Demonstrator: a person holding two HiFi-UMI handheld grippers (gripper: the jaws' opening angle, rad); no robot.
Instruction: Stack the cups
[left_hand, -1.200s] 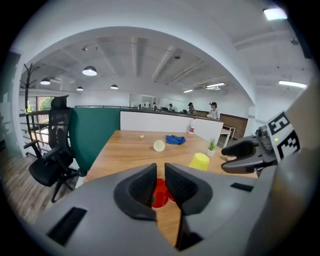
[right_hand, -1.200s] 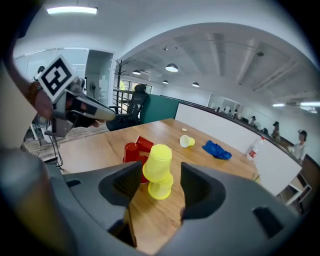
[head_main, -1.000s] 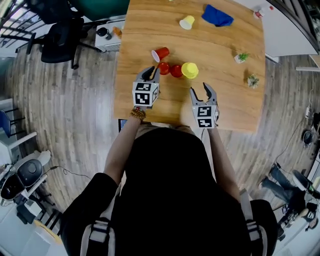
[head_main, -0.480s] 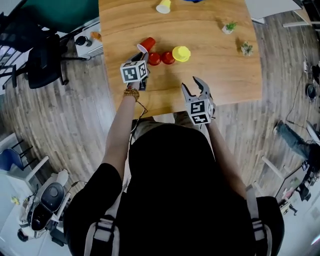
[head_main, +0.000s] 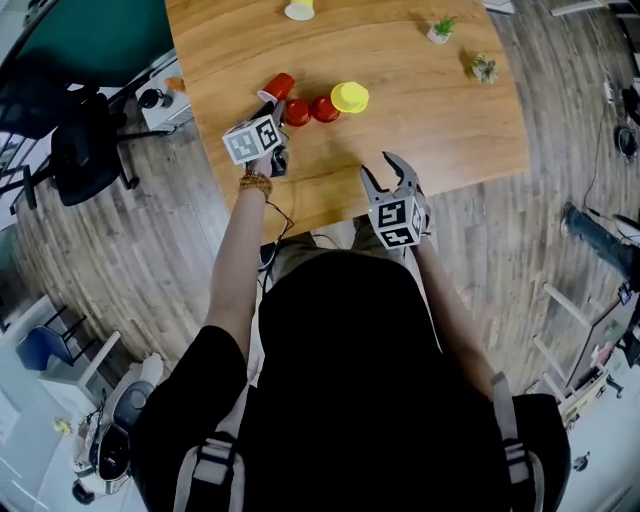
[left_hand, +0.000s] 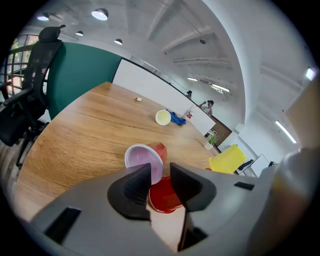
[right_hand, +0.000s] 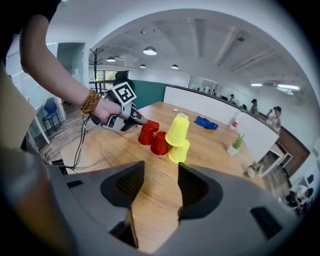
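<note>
Your left gripper (left_hand: 160, 170) has dropped lower toward the red cups since a second ago, and its jaws have just been opening. They now stand a little way apart, and the pads press on nothing. Through that narrow gap you see a red cup (left_hand: 165, 197) standing mouth down, just past the tips. Just left of it lies the tipped red cup (left_hand: 144, 157). It is on its side, its white inside faces you, and its bottom points away across the table (head_main: 450, 130). So its long way runs almost straight on from your left jaws. I think that is the cup to take first, and you may need a wider gap to get hold of its rim.

Your right gripper (right_hand: 161, 167) has just been closing a little, but its jaws are wide apart with only bare wood between them. It hangs near the table edge, well apart from the cups. Past the near red cup stand another red cup (head_main: 324, 108) and a yellow cup (head_main: 350, 97). Your left hand is much the nearer one.
</note>
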